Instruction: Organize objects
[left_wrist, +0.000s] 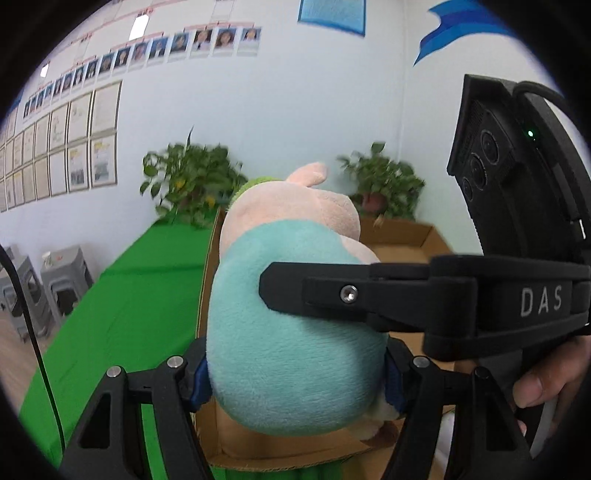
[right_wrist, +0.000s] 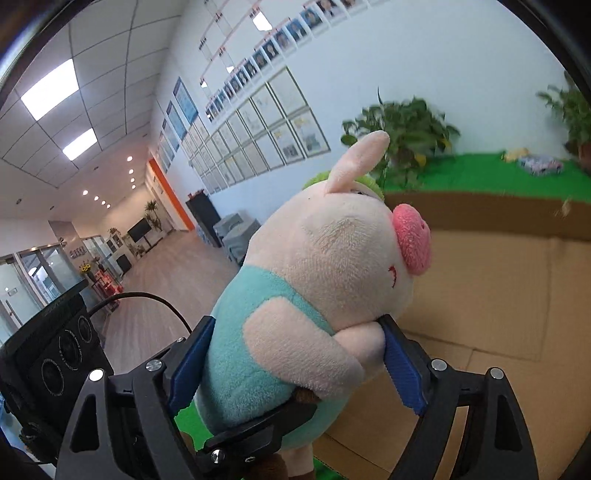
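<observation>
White wall (left_wrist: 295, 110) with rows of framed sheets, two potted plants at the back, green table cover (left_wrist: 122, 295) running down the left. Left to right: green cloth, then an open cardboard box (left_wrist: 402, 240), its floor bare as far as the views show.

Plush pig (left_wrist: 291, 332) hangs upright over the box's near-left edge, long axis near vertical, head up, snout toward the box interior. Left gripper (left_wrist: 295, 380) is closed on the teal belly from below, blue pads pressed into both flanks. Right gripper (right_wrist: 295, 358) comes in from the right side across the body and is also clamped on the toy, one pad (right_wrist: 402, 365) at the pig's arm, the other on its back. Both claws equally near; both carry it.

Judgement: box floor lies ahead and below; lowering into it comes next.
</observation>
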